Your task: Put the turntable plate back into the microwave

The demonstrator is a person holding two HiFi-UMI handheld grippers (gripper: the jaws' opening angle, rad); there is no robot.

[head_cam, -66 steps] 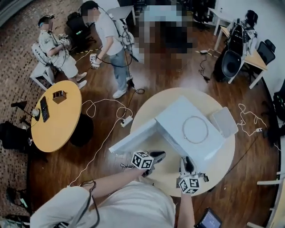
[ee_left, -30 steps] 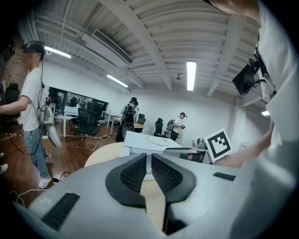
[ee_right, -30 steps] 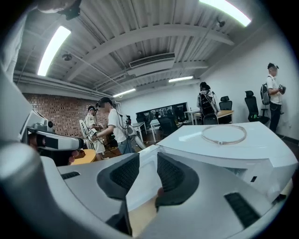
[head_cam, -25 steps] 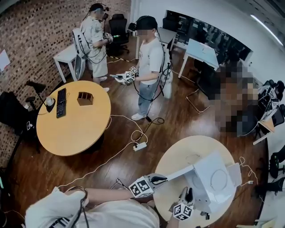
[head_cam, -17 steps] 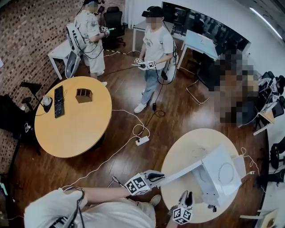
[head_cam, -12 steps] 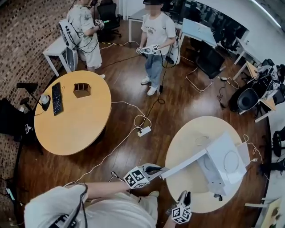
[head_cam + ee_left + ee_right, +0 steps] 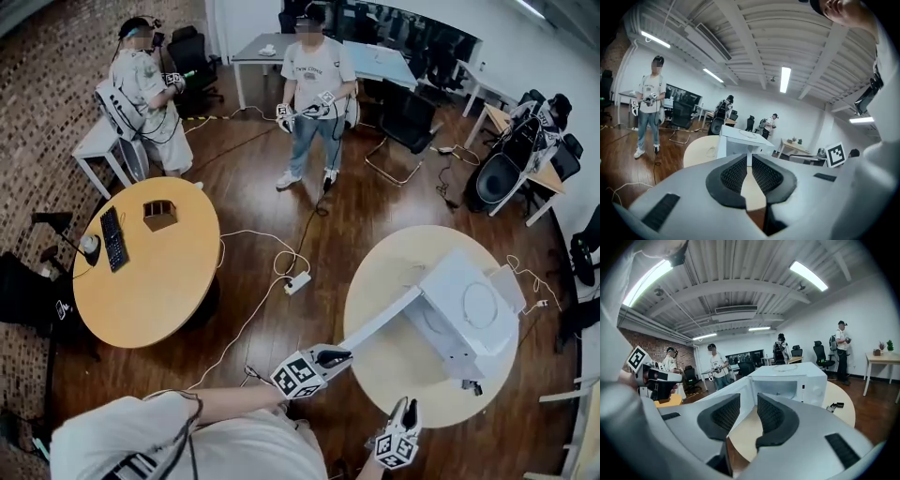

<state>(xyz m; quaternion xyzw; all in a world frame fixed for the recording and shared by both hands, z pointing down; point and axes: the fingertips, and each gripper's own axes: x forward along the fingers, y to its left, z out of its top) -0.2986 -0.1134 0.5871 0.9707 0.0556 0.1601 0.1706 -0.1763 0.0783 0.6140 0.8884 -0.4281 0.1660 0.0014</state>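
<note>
**Fig.** The turntable plate (image 7: 478,306) lies on top of the microwave (image 7: 448,281), which stands on the round counter (image 7: 384,272) with its door (image 7: 380,322) swung open. The left claw (image 7: 343,355) is clenched, its tips at the door's free edge. The right claw (image 7: 410,406) is released and empty, facing the microwave's open front.

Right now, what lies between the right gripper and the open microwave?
Only wood floor and bare round table before the microwave; the right gripper view shows it.
</note>
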